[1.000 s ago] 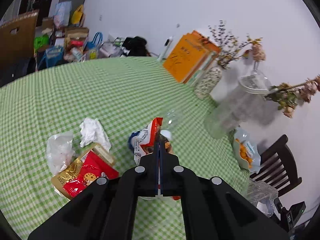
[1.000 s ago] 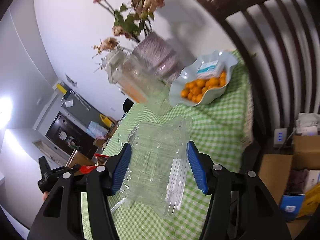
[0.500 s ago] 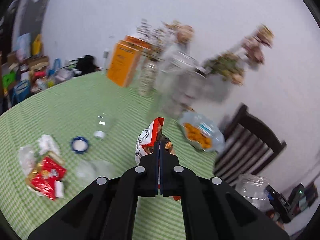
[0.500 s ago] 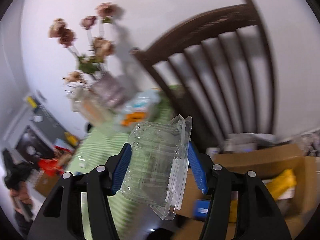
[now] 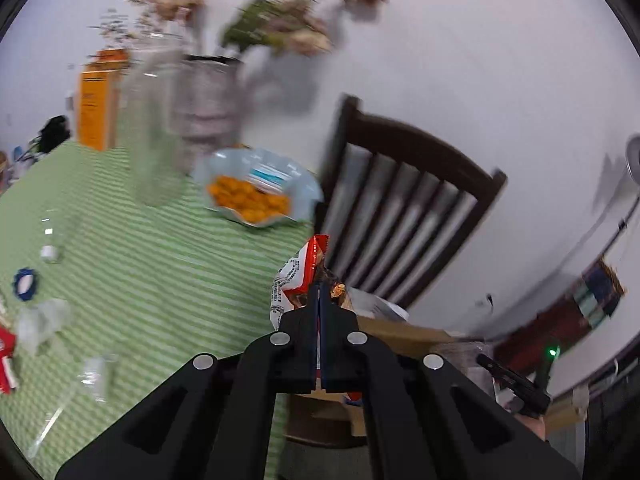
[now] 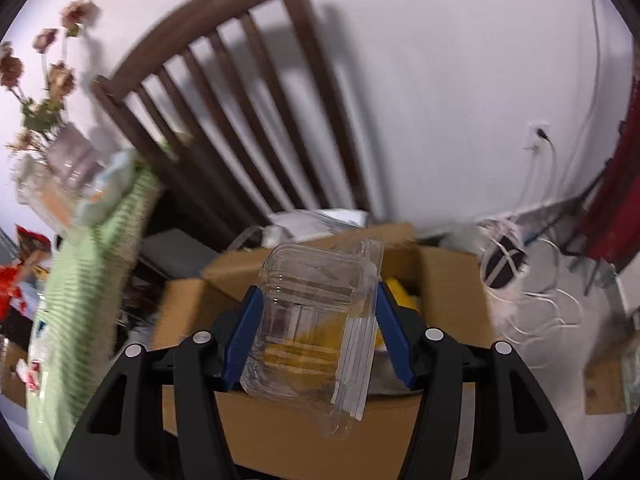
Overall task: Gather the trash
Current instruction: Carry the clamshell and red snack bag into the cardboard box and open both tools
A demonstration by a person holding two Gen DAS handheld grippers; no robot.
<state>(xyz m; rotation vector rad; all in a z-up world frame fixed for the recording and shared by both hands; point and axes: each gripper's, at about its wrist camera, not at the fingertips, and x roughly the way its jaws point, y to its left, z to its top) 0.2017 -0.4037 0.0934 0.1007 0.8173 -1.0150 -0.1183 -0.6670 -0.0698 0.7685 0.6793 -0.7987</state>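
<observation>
The left gripper (image 5: 320,300) is clenched on a red-and-white snack wrapper (image 5: 298,280), which sticks up from between its closed fingers. Just under and beyond it lies the edge of the green checked surface (image 5: 160,280), with a cardboard box (image 5: 400,336) below that edge to the gripper's right. Left of the gripper, loose scraps of clear plastic (image 5: 40,320) and a blue cap (image 5: 25,283) lie on the cloth; farther off stand a bowl of orange fruit (image 5: 260,196) and blurred vases (image 5: 208,100). Ahead and to the right rises a dark wooden chair (image 5: 408,200) against the white wall, leaving open air only above the box.

The right gripper (image 6: 316,320) is grasping a clear plastic clamshell container (image 6: 316,320) between its blue pads (image 6: 244,332). Directly beneath and beyond it is the open cardboard box (image 6: 280,432), yellow packaging showing inside. To its left the surface's cloth edge (image 6: 80,300) hangs close; behind the box stands the chair (image 6: 224,100), and to the right white cables (image 6: 540,312) trail on the floor.

A second ago both grippers looked across the tabletop; they have since swung off its edge toward the box, grips unchanged.
</observation>
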